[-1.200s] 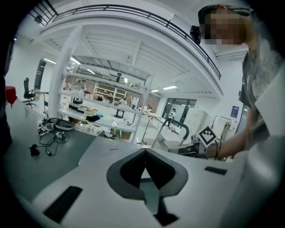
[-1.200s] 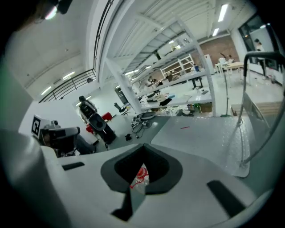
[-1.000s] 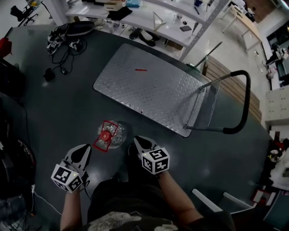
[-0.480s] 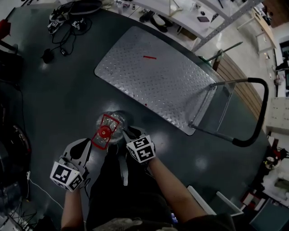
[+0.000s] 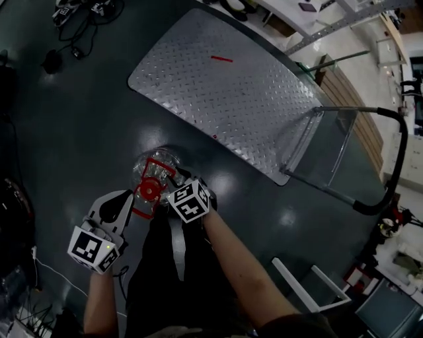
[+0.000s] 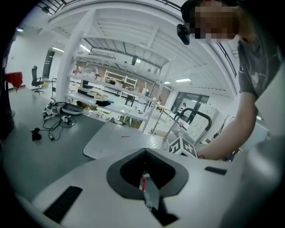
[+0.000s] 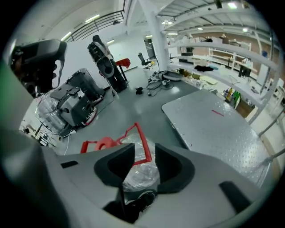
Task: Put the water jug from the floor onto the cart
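The water jug (image 5: 151,169) is a clear jug standing on the dark floor, with a red cap (image 5: 147,191) and a red handle frame (image 7: 143,141). The cart's metal platform (image 5: 225,92) lies beyond it, with its black push handle (image 5: 380,165) at the right. My right gripper (image 5: 177,191) is at the jug's top. Its jaws have just been opening and stand open around the red handle bar, without pressing on it (image 7: 139,153). My left gripper (image 5: 124,199) hangs just left of the jug, shut and empty (image 6: 144,178).
Cables and small devices (image 5: 73,13) lie on the floor at the far left. Shelving racks (image 6: 111,84) stand behind the cart. Black machines (image 7: 75,100) stand off to the left. A white frame (image 5: 310,290) is at the lower right.
Both grippers have come down toward the jug. The right one swung left onto the jug's red handle and its jaws opened. The left one stays shut.
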Tool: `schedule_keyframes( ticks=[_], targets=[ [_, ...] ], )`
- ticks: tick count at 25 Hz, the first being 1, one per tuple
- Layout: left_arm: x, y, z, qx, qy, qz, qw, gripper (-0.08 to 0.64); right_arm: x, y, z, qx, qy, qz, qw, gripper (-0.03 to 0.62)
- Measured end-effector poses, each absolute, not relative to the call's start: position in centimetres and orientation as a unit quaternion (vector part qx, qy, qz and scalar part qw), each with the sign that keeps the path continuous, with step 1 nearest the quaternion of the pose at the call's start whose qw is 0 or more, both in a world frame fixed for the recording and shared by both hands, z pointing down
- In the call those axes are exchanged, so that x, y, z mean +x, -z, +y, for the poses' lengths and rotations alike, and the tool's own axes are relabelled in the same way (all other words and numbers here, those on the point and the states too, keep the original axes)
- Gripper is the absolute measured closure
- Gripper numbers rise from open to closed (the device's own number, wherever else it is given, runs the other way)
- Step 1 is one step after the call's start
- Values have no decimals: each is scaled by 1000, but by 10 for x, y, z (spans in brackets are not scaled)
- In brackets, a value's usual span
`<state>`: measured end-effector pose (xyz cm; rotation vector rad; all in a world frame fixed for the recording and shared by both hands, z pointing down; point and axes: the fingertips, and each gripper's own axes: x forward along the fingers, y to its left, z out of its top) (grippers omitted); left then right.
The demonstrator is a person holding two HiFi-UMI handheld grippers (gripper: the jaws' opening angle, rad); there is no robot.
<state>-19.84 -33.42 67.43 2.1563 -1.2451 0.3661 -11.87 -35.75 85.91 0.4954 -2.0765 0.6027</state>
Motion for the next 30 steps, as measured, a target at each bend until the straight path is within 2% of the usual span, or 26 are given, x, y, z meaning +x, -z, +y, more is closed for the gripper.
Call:
schedule_keyframes(
  ticks=[12,16,17,18,19,30],
  targets=[
    [-213,-709,-338,825,-138,-441,326,553,-152,-899,-362,178,-188,-829,496,479],
    [-213,-716,-338,826,-137,-433,334,553,-153,-916,-360,149,-170,-814,535,480],
    [-213,-718,-336,827,-138,-430,336,553,-154,-919,-360,146,-163,-810,544,490],
    [-214,-720,-334,827,-140,-427,338,554,-154,-920,-361,146,-156,-807,550,539],
    [-215,-722,-332,827,-143,-425,340,553,-156,-920,-362,147,-149,-807,552,557],
    [-226,-726,-323,823,-137,-428,348,553,-156,-897,-349,153,-122,-819,540,560]
  ],
)
